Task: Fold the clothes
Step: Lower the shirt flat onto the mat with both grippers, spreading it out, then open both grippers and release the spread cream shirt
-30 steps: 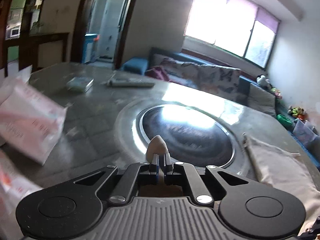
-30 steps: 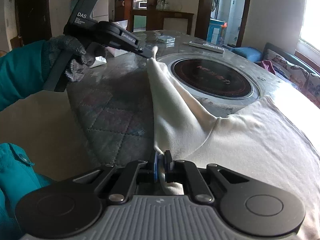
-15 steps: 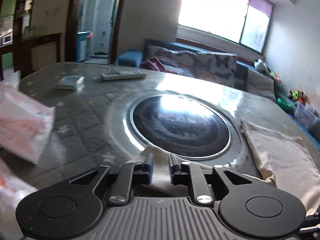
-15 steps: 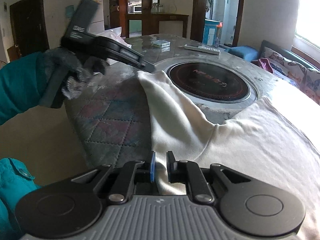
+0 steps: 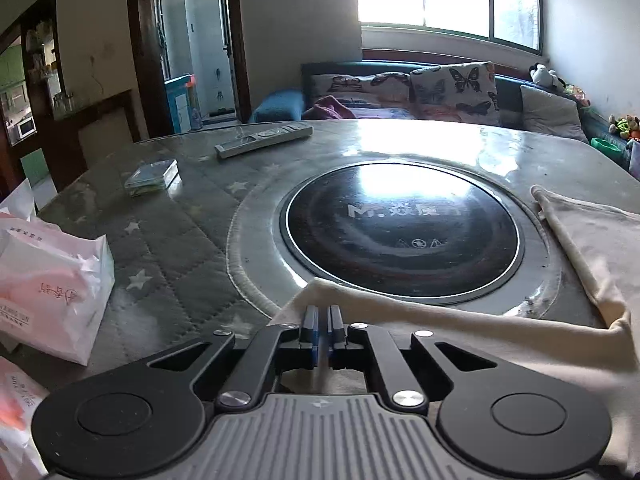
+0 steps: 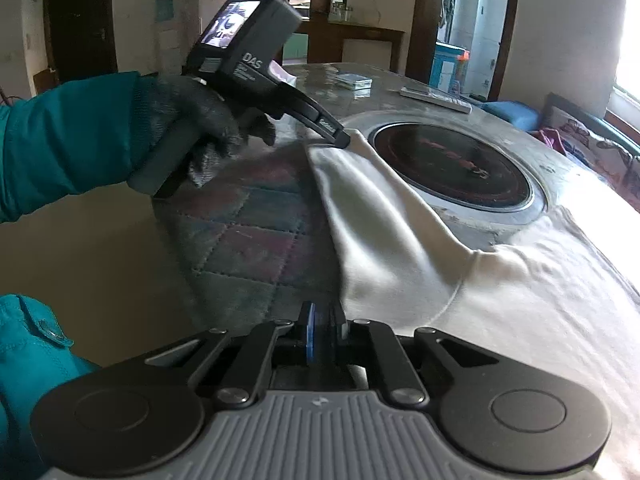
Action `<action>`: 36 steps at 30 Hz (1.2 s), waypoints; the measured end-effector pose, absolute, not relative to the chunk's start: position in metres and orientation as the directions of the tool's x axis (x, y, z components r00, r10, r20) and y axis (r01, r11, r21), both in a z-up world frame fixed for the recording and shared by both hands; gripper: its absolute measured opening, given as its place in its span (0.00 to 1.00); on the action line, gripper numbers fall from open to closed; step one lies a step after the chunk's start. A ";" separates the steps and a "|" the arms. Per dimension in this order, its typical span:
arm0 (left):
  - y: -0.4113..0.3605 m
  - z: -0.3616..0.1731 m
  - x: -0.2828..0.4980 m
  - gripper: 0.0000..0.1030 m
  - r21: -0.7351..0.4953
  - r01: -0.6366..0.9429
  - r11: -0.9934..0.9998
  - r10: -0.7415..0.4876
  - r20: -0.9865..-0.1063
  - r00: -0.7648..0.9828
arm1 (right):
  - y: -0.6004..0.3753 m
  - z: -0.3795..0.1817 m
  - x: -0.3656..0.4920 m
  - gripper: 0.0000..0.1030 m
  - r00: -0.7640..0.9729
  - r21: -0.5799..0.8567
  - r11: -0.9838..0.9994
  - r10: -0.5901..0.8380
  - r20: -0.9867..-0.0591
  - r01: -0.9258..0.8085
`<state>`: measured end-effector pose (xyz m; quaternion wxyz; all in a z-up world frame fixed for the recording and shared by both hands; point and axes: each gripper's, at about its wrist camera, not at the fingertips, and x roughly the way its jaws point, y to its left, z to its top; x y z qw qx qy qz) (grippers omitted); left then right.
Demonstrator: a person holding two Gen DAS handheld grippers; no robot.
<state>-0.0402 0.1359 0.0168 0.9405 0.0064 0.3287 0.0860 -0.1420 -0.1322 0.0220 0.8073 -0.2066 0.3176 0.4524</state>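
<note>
A cream white garment (image 6: 500, 280) lies spread on the round table, one sleeve (image 6: 372, 208) stretched out toward the table's left edge. It also shows in the left wrist view (image 5: 460, 328). My left gripper (image 5: 322, 314) sits just over the sleeve's end with its jaws nearly closed and no cloth between them; in the right wrist view its tips (image 6: 340, 138) rest at the sleeve's end. My right gripper (image 6: 324, 314) is at the sleeve's near edge, jaws a narrow gap apart, nothing visibly held.
A round black induction cooktop (image 5: 400, 236) sits in the table's middle. A remote (image 5: 264, 140) and a small box (image 5: 152, 174) lie at the far side. Pink-and-white plastic packs (image 5: 48, 284) stand at the left edge. A sofa (image 5: 420, 92) lies beyond.
Both grippers let go of the sleeve, opened, then narrowed again. The sleeve end, held up a second ago, now lies flat on the table. The left gripper has lowered onto it.
</note>
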 end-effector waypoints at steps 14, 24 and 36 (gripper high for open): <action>0.118 0.043 -0.053 0.11 0.015 -0.097 0.995 0.087 -0.592 0.801 | -0.250 0.064 -0.142 0.12 0.568 -0.030 0.764 0.451 -0.688 -0.644; 0.030 0.067 -0.060 0.25 -0.097 0.241 0.966 -0.254 -0.554 0.793 | -0.258 0.047 -0.162 0.25 0.556 -0.055 0.770 0.408 -0.724 -0.636; -0.050 0.029 -0.038 0.25 -0.067 0.415 0.908 -0.359 -0.636 0.683 | -0.257 0.046 -0.171 0.03 0.592 -0.120 0.754 0.395 -0.702 -0.646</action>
